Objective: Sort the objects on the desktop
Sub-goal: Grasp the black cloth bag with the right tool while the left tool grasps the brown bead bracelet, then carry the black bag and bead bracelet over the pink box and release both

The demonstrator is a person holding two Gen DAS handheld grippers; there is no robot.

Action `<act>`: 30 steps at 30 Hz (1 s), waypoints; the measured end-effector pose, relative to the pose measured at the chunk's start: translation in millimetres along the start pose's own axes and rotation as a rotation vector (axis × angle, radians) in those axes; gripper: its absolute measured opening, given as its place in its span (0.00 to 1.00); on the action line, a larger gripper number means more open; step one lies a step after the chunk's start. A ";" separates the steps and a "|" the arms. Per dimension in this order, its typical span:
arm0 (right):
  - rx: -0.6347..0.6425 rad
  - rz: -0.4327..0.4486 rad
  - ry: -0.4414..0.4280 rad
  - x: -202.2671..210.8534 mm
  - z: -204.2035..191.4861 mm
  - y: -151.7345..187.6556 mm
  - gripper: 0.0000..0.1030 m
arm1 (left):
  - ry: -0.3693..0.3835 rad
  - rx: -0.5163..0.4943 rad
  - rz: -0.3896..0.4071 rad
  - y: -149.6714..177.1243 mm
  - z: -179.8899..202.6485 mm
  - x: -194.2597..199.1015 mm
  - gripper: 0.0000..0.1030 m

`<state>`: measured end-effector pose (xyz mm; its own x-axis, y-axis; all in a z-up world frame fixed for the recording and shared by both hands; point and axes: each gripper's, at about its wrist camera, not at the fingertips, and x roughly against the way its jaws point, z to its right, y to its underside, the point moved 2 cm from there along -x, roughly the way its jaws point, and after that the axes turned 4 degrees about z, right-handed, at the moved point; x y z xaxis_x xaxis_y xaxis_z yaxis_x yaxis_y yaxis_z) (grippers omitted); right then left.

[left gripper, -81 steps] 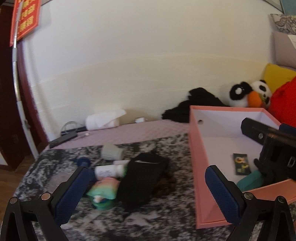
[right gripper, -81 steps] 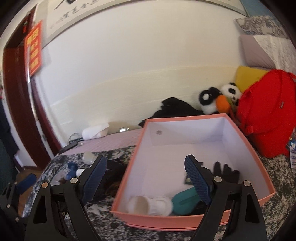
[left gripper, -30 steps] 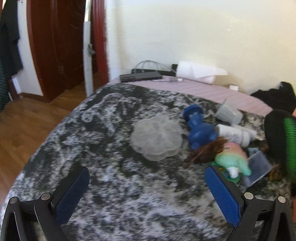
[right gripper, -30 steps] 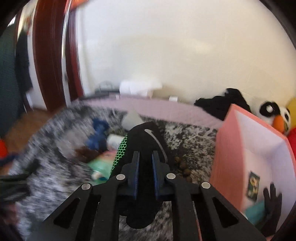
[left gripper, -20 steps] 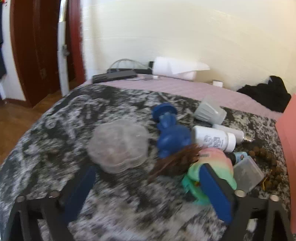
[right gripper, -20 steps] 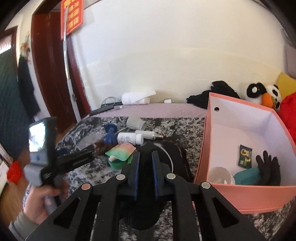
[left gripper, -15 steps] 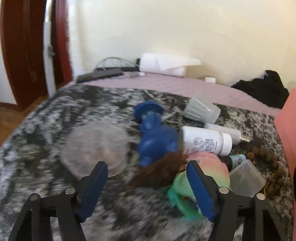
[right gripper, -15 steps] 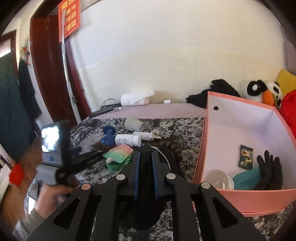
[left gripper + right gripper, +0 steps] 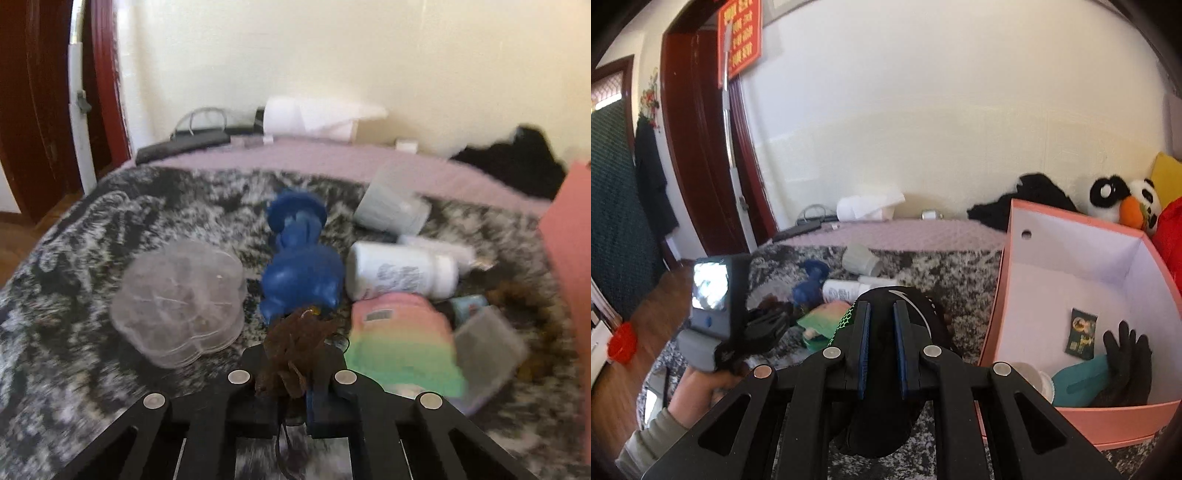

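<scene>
My left gripper [image 9: 293, 373] is shut on a brown fuzzy tuft [image 9: 295, 347] lying on the mottled cloth, just in front of a blue toy [image 9: 301, 273]. My right gripper [image 9: 881, 317] is shut on a black glove with a green mesh patch [image 9: 905, 299] and holds it above the table, left of the pink box [image 9: 997, 306]. In the box lie a black glove [image 9: 1126, 354], a teal object [image 9: 1078, 380], a small dark card [image 9: 1080, 332] and a white cup [image 9: 1038, 380]. The left gripper also shows in the right wrist view [image 9: 768, 325].
Around the tuft lie a clear flower-shaped box [image 9: 181, 299], a white bottle [image 9: 402, 271], a rainbow pouch [image 9: 402, 350], a clear cup [image 9: 391, 210], a small clear case [image 9: 487, 343] and brown beads [image 9: 517, 291]. A tissue roll [image 9: 314, 116] and panda plush [image 9: 1123, 199] sit at the wall.
My left gripper swung from the box to the pile, moved in and closed on the brown tuft. My right gripper closed on the black glove and lifted it toward the box.
</scene>
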<state>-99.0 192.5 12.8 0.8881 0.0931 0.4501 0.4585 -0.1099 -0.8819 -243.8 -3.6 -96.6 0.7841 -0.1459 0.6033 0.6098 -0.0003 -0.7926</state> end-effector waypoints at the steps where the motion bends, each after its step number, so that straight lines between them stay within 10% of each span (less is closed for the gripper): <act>1: -0.005 0.013 -0.004 5.4 -0.1 -3.0 0.13 | 0.009 0.007 0.021 -2.2 -0.3 15.2 0.04; 14: -0.079 0.184 0.049 89.8 41.7 -32.6 0.13 | 0.181 -0.163 0.291 -26.5 113.7 181.6 0.04; 30: -0.254 0.229 0.303 126.7 171.6 -34.9 0.13 | 0.477 -0.322 0.201 7.1 297.9 147.9 0.04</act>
<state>-8.0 377.9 76.4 0.9195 -0.2516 0.3020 0.2095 -0.3365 -0.9181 -89.0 269.5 13.4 0.6968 -0.6010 0.3915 0.3309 -0.2149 -0.9189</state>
